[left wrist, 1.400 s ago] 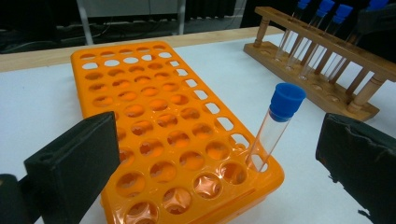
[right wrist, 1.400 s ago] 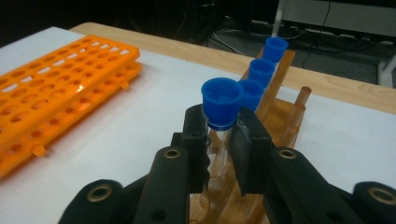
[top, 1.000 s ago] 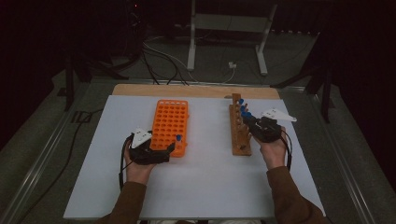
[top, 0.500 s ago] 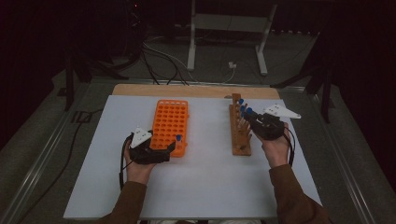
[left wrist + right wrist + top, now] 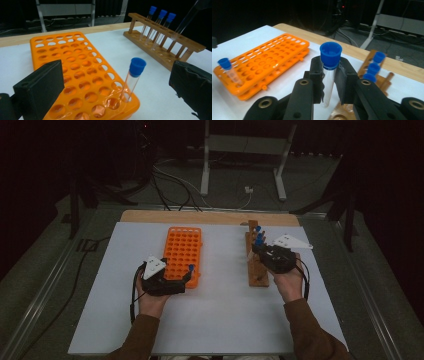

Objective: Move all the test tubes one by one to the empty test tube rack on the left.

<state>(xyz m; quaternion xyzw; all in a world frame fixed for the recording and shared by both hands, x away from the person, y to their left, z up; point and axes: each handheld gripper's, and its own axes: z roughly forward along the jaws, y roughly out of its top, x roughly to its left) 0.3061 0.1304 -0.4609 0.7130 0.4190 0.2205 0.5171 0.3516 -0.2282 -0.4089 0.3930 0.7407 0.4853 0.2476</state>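
Note:
My right gripper (image 5: pixel 329 72) is shut on a clear test tube with a blue cap (image 5: pixel 330 53), gripping it just under the cap. In the high view this gripper (image 5: pixel 258 249) hangs over the wooden tube rack (image 5: pixel 258 275), with the tube lifted and tilted above the rack (image 5: pixel 190 43). Three blue-capped tubes (image 5: pixel 160 15) stand at the rack's far end. My left gripper (image 5: pixel 115 75) is open, its jaws wide on either side of a single blue-capped tube (image 5: pixel 136 67). That tube stands in the near corner hole of the orange rack (image 5: pixel 182 252), untouched.
Both racks rest on a white board (image 5: pixel 220 320) over a wooden table top. Behind the table are floor cables and a metal stand (image 5: pixel 240 145). The strip of board between the two racks holds nothing.
My right gripper has risen a little and shifted sideways with the tube held in it. The left hand has stayed where it was.

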